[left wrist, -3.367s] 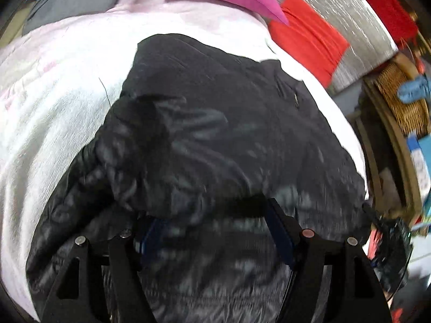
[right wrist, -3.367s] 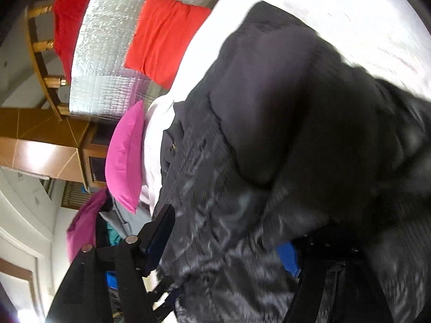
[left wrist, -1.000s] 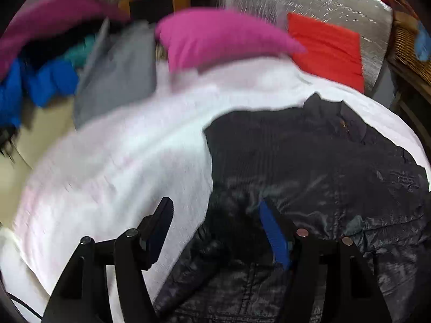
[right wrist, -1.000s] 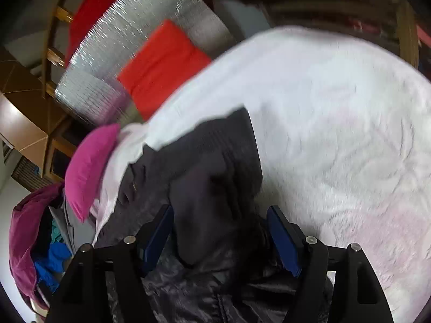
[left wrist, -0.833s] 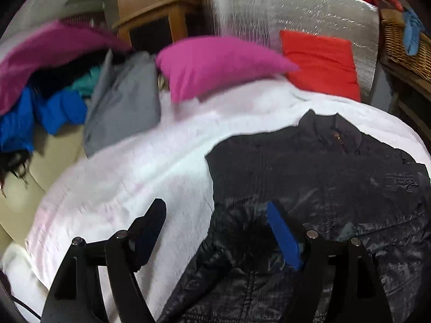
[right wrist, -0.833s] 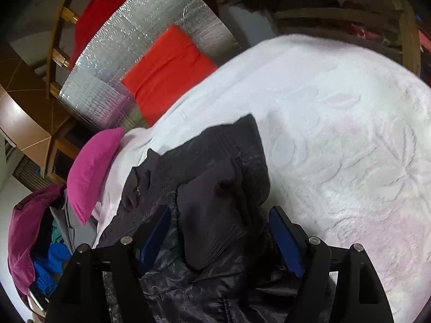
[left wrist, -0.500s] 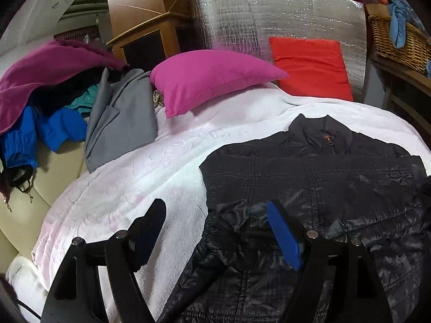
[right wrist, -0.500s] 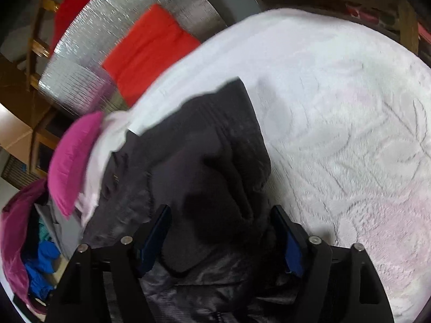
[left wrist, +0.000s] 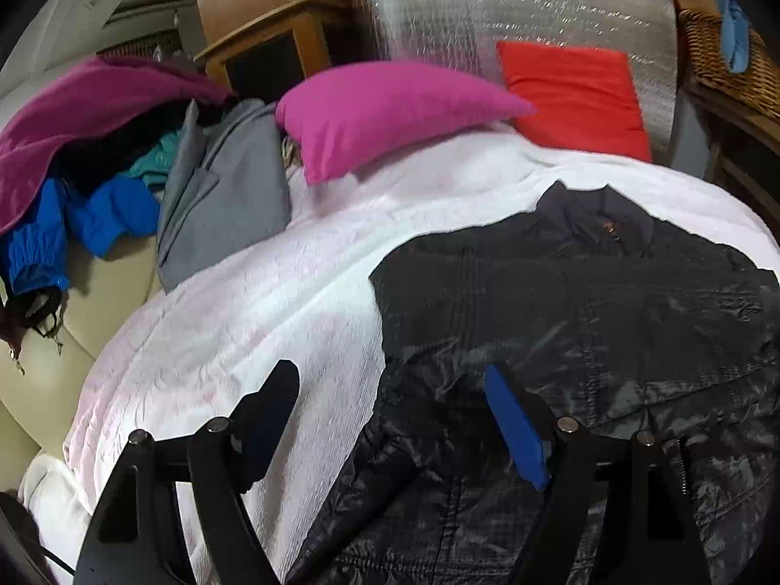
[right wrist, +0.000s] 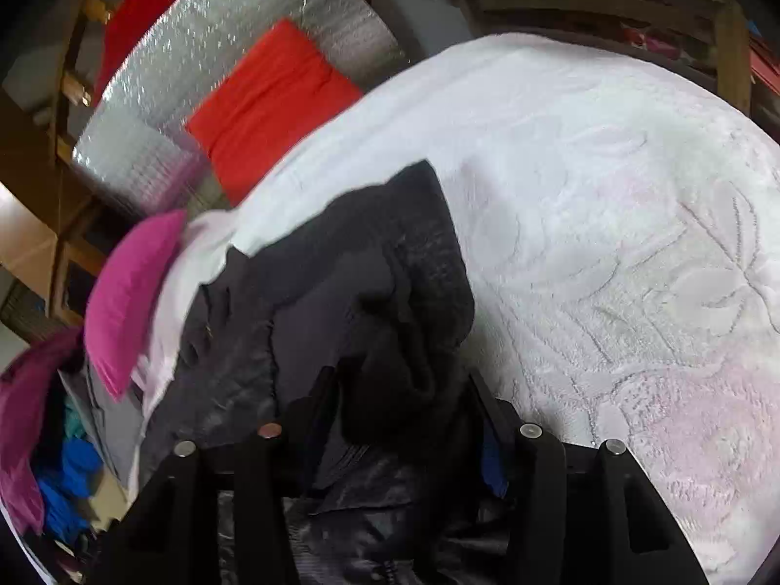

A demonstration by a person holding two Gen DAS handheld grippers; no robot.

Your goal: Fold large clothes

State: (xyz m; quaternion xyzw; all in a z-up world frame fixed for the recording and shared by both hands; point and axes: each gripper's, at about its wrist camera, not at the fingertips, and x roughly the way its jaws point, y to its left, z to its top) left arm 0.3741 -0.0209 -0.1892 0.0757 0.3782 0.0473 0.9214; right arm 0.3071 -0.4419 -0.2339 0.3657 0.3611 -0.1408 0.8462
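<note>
Change since a second ago: both views have steadied; the right gripper (right wrist: pixel 399 390) has narrowed around the bunched dark fabric.

Item: black jacket (left wrist: pixel 609 302), quilted and shiny, lying collar-up toward the red cushion (left wrist: pixel 575 92) on the white blanket (left wrist: pixel 253 312). One side is already turned in over the body.

Left gripper (left wrist: pixel 390 404): jaws wide apart, holding nothing. It hangs over the jacket's near left edge, one finger above the blanket and the other above the fabric.

Right gripper: jaws closing, with a thick fold of the jacket between them. Whether the pads press yet cannot be told.

Step in hand: judged to be taking hold of the lower part for the next fold, roughly mid-task.

Next move calls for: a firm pinch on both sides through all layers, as the slippery padding may slide out.

Edges and room: open blanket lies to the right and near left. The pink pillow (left wrist: pixel 390 112) and the clothes pile (left wrist: pixel 97 170) crowd the far left. The blanket drops off at the near left.
</note>
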